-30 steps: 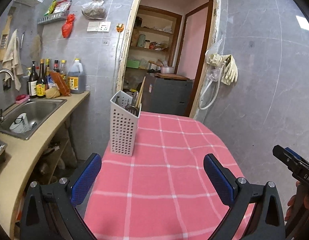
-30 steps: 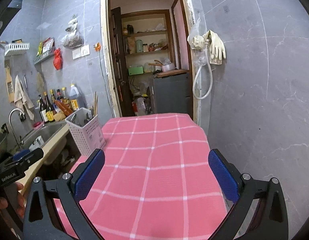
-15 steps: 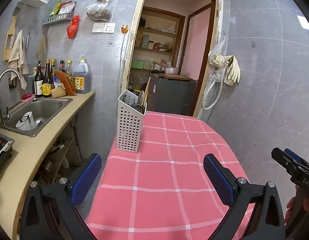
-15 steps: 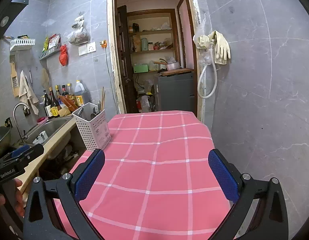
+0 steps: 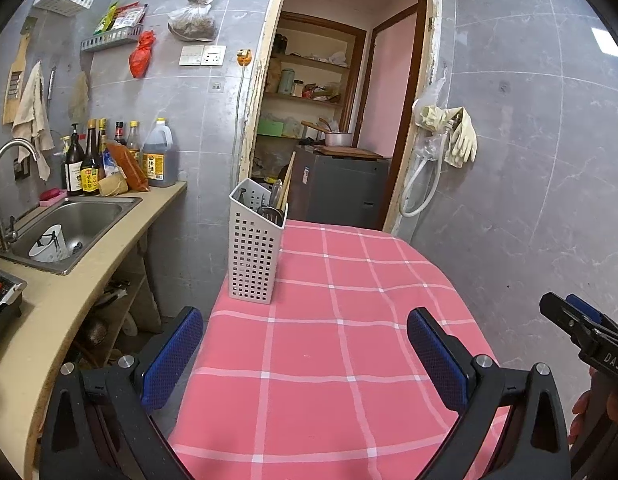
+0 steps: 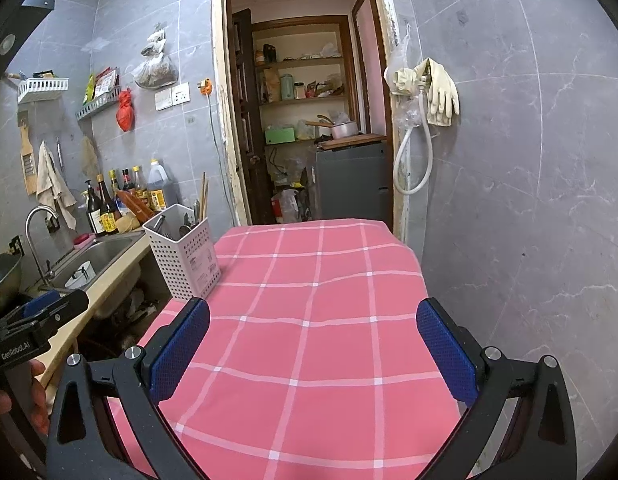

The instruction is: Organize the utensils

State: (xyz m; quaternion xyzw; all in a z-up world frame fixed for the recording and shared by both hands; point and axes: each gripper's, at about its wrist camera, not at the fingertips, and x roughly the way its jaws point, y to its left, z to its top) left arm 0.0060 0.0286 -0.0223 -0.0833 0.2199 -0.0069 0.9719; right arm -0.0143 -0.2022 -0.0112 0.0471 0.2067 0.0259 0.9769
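A white perforated utensil holder stands upright at the far left corner of the table with the pink checked cloth. It holds chopsticks and metal utensils. It also shows in the right wrist view. My left gripper is open and empty, held above the near part of the table. My right gripper is open and empty, also above the near part of the table. Each gripper shows at the edge of the other's view.
A counter with a steel sink runs along the left, with sauce bottles at its back. An open doorway with shelves lies behind the table. Rubber gloves hang on the right tiled wall.
Both grippers have drawn back and risen a little, so the holder and table look farther away. Both stay open and empty.
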